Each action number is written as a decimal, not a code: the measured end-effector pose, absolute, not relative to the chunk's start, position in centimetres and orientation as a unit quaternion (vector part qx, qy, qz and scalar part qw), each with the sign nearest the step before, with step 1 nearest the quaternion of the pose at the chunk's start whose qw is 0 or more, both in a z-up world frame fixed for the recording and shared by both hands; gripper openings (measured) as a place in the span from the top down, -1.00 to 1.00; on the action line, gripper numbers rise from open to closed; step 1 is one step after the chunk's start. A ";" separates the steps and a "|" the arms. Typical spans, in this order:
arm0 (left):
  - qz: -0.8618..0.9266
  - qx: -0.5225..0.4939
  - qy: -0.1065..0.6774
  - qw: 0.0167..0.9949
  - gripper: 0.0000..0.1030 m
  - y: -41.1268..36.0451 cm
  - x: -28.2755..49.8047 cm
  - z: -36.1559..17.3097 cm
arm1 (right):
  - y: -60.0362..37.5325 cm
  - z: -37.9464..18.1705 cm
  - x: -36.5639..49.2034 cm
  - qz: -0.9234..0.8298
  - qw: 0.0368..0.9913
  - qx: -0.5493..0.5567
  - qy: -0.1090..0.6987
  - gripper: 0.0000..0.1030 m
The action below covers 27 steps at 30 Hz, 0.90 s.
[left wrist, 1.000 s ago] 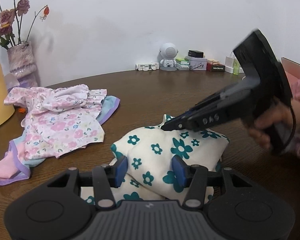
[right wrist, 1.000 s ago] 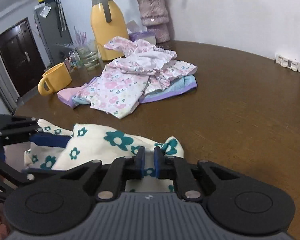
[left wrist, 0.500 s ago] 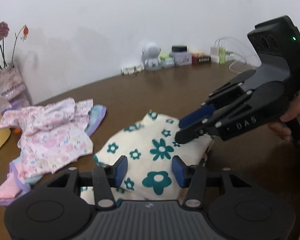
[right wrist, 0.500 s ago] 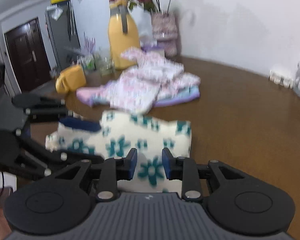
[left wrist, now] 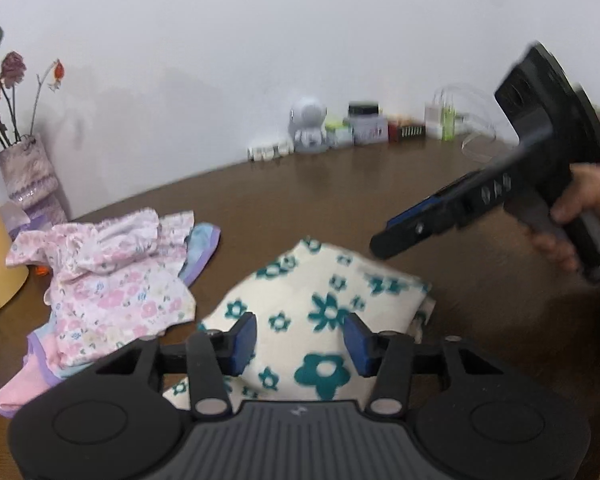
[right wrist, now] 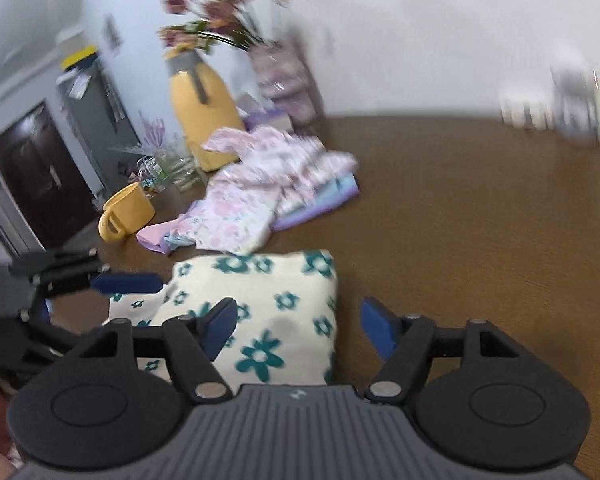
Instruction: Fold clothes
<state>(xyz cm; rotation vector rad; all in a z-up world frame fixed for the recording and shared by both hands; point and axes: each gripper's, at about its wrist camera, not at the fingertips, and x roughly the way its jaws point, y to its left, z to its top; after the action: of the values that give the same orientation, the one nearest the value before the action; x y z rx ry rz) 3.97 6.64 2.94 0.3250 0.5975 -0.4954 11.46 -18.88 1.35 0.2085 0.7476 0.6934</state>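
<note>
One folded flowered cloth (right wrist: 284,312) on table (right wrist: 460,220); one pink pile (left wrist: 116,280). Left gripper (left wrist: 300,338), right gripper (right wrist: 300,326): fingers spread, empty. Box labels blurred, unreadable.

Folded garment (left wrist: 320,312) lies on counter (left wrist: 340,200), nearest the cameras. Pile of clothes (left wrist: 112,280) to its left, apart from it. Vase (left wrist: 30,180) behind pile, at wall. Mug (right wrist: 126,212) left of pile; jug (right wrist: 204,116) behind it.
</note>
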 end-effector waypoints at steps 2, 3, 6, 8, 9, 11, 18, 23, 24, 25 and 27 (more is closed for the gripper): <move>-0.241 0.162 0.295 0.910 0.23 6.8 4.1 2.5 | -19.4 0.2 12.5 0.339 0.848 0.132 0.385 -0.29; -0.242 0.162 0.296 0.910 0.23 6.9 4.0 2.3 | -19.4 -0.3 12.7 0.343 0.841 0.142 0.393 -0.27; -0.244 0.163 0.297 0.909 0.23 7.4 3.9 1.8 | -19.2 -1.4 13.2 0.353 0.825 0.158 0.412 -0.25; -0.246 0.163 0.298 0.908 0.23 7.7 3.9 1.5 | -19.1 -1.9 13.4 0.362 0.818 0.169 0.414 -0.22; -0.247 0.162 0.298 0.908 0.23 7.8 3.8 1.4 | -19.1 -2.1 13.4 0.367 0.815 0.174 0.414 -0.21; -0.249 0.157 0.298 0.908 0.23 8.0 3.9 1.3 | -18.8 -2.5 13.6 0.378 0.806 0.190 0.414 -0.17; -0.253 0.136 0.293 0.912 0.22 9.0 3.8 0.9 | -17.7 -3.2 13.9 0.391 0.780 0.249 0.420 0.28; -0.261 0.119 0.294 0.912 0.22 8.5 4.0 1.1 | -17.6 -0.4 12.9 0.380 0.801 0.212 0.412 0.55; -0.266 0.118 0.295 0.910 0.22 8.1 4.2 1.2 | -17.6 0.2 12.7 0.378 0.805 0.204 0.410 0.55; -0.271 0.119 0.295 0.909 0.22 7.4 4.3 1.3 | -17.6 0.8 12.5 0.375 0.809 0.196 0.408 0.55; -0.281 0.125 0.292 0.905 0.18 5.9 4.5 1.5 | -17.8 2.4 12.2 0.359 0.825 0.147 0.412 0.56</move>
<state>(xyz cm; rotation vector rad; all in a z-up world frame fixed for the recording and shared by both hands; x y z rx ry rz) 4.49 5.88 1.47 0.2585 0.6036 -0.5808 12.20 -17.79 2.41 0.3135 0.8757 0.7623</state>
